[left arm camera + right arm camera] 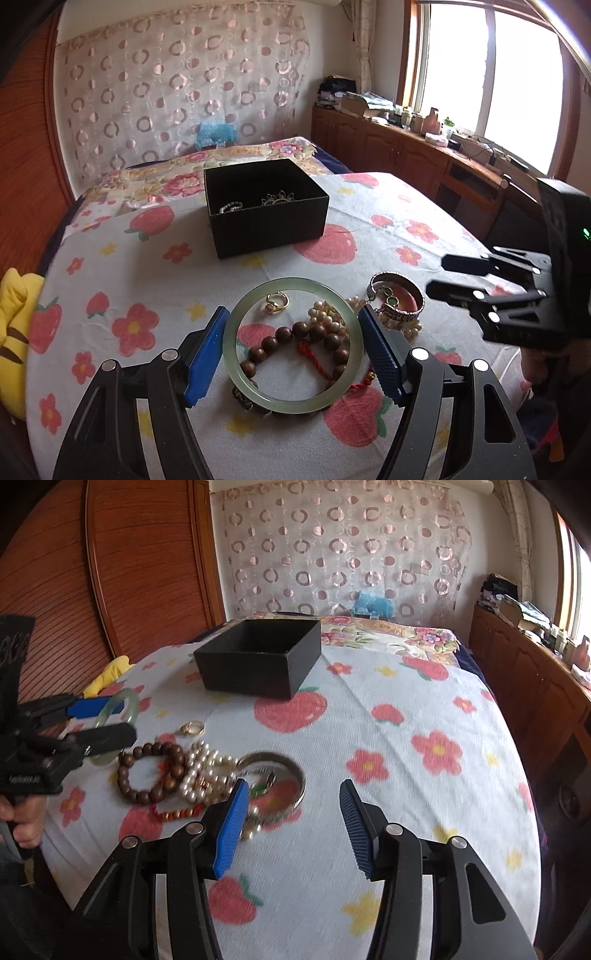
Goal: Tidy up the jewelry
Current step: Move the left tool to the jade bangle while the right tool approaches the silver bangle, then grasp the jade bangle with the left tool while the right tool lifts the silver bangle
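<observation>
A: What are the left gripper's (293,345) jaws doing?
B: Clamping the green bangle (292,345) across its width, probably for lifting it clear of the beads (295,345).
A: And the right gripper (290,827)?
B: Hanging released over the bed (406,812); the black box (266,206) is waiting farther back.

I am in a bedroom. The bed (147,280) has a sheet with red flowers. A curtain (177,85) with pink circles hangs behind it. Bright light comes through the window (491,74) above brown wooden cupboards (373,144).
</observation>
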The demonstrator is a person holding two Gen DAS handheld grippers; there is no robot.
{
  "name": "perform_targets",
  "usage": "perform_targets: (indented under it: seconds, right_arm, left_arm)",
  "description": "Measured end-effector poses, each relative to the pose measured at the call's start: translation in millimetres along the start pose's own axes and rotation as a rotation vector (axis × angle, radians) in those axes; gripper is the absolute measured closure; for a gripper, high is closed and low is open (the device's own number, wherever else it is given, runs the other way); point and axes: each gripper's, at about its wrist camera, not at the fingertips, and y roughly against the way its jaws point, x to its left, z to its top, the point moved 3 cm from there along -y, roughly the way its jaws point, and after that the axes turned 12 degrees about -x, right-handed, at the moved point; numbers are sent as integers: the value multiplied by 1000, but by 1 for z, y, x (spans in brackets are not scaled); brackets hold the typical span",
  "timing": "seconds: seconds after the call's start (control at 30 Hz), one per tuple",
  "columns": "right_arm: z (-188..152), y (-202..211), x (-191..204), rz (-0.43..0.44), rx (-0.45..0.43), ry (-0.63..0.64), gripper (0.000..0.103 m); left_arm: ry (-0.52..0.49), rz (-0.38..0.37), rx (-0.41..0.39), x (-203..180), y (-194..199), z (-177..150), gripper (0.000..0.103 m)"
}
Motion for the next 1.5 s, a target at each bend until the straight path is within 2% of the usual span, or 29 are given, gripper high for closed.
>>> perform_targets:
  seconds: [0.27,0.47,0.57,0.6,0.83,1.2,1.5]
  right_arm:
    - [-2,-31,-3,19,89,22,75]
    - [-6,-41,-2,21,126,40,77]
    - [-5,-44,0,24,133,59,95]
    - [-5,-45,0,27,135,65,96]
    - [8,-36,5,9,73,93,98]
    - [47,-24,6,-10,-20,114,98]
    - [86,-45,9,0,-68,118,98]
  left_arm:
    - [8,0,-15,6,5,2,35]
    - [18,2,-23,8,6,4,35]
    - [19,4,-24,8,7,4,35]
    - [20,3,-25,9,7,5,35]
    - [30,6,-34,14,6,14,35]
    - [14,23,-76,19,3,35,35]
    - [17,31,-103,30,-6,53,35]
